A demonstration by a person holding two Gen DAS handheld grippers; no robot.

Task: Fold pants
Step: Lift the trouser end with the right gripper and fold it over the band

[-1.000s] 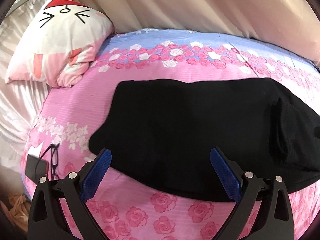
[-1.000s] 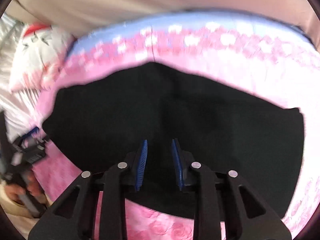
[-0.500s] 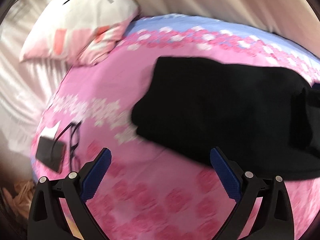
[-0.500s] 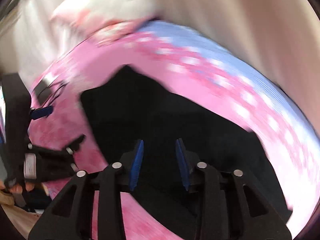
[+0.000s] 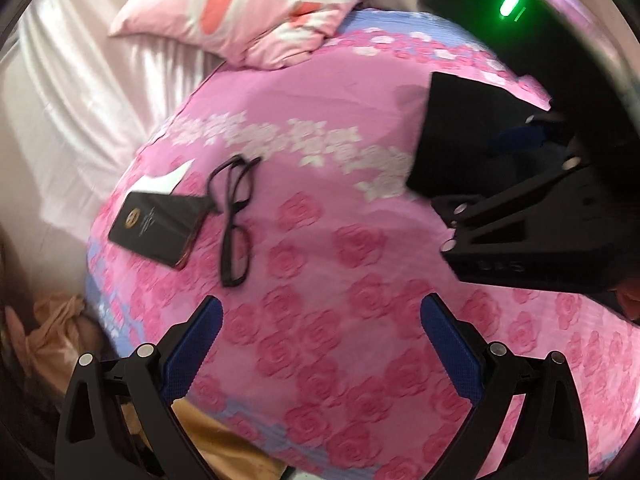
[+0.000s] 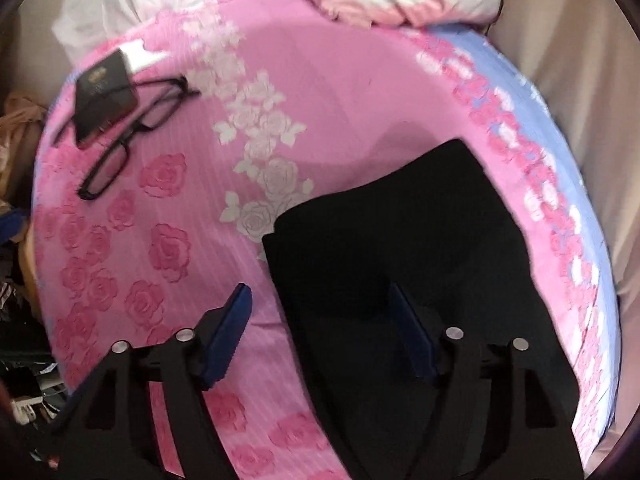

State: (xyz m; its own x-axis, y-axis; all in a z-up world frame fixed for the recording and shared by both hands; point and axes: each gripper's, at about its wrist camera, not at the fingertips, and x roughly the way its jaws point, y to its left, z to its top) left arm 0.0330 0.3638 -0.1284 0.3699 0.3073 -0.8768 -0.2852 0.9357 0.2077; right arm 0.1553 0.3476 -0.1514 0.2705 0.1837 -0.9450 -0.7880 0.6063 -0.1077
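The black pants [image 6: 404, 240] lie folded flat on the pink rose-print bedspread [image 6: 312, 80]. My right gripper [image 6: 324, 320] is open and empty, hovering over the pants' near left edge, one finger over the bedspread and one over the cloth. In the left wrist view a corner of the pants [image 5: 460, 128] shows at the right, partly hidden by the right gripper's black body [image 5: 532, 232]. My left gripper [image 5: 320, 336] is open and empty over bare bedspread [image 5: 312, 240], left of the pants.
Black glasses [image 5: 234, 216] and a dark phone-like case [image 5: 158, 224] lie near the bed's left edge; both also show in the right wrist view, glasses [image 6: 132, 136], case [image 6: 102, 92]. A pink-white pillow [image 5: 256, 12] sits at the head. Clutter lies beyond the bed's edge [image 6: 16, 320].
Both grippers have swung left along the bed. My right gripper has opened from nearly shut. The left wrist view now faces the glasses and case instead of the pants.
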